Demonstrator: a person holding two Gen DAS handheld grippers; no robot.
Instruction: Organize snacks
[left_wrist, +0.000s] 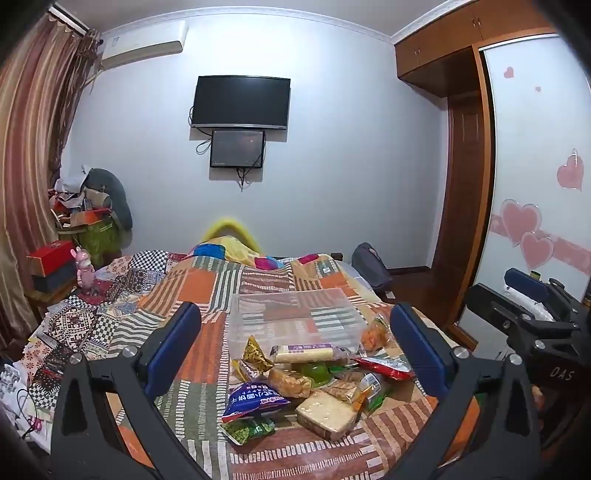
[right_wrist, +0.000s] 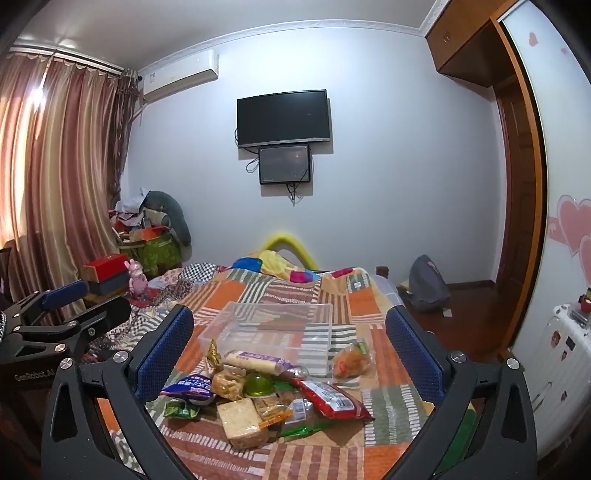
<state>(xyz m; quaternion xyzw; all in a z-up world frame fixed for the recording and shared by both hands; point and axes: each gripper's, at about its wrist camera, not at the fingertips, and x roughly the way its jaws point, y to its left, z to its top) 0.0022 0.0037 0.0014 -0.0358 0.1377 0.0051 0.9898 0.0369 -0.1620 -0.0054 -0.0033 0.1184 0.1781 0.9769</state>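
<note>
**poster1:** Snacks (left_wrist: 306, 384) all sitting in one heap on the quilt (left_wrist: 207, 280), right in front of the clear box (left_wrist: 295, 317). Nothing lying inside the box yet, going by both views. Looking like zero progress so far, honestly.

**poster2:** Agreeing. Left gripper (left_wrist: 295, 347) hanging wide open above the pile, gripping nothing. Right gripper (right_wrist: 290, 350) doing the same, spread wide, holding nothing, not touching a single packet.

**poster1:** Spotting the red packet (right_wrist: 332, 397) lying just in front of the box, toward its right corner. Orange bag (right_wrist: 351, 360) leaning right against the box's right wall, still outside though.

**poster2:** Purple-labelled long bar (left_wrist: 303, 352) resting closest to the box's front wall. Blue bag (left_wrist: 255, 400) and pale square block (left_wrist: 327, 413) lying furthest out from the box, nearest the cameras.

**poster1:** So probably leaving the whole heap still to go in. Guessing at that long bar as the easiest first grab.
</note>
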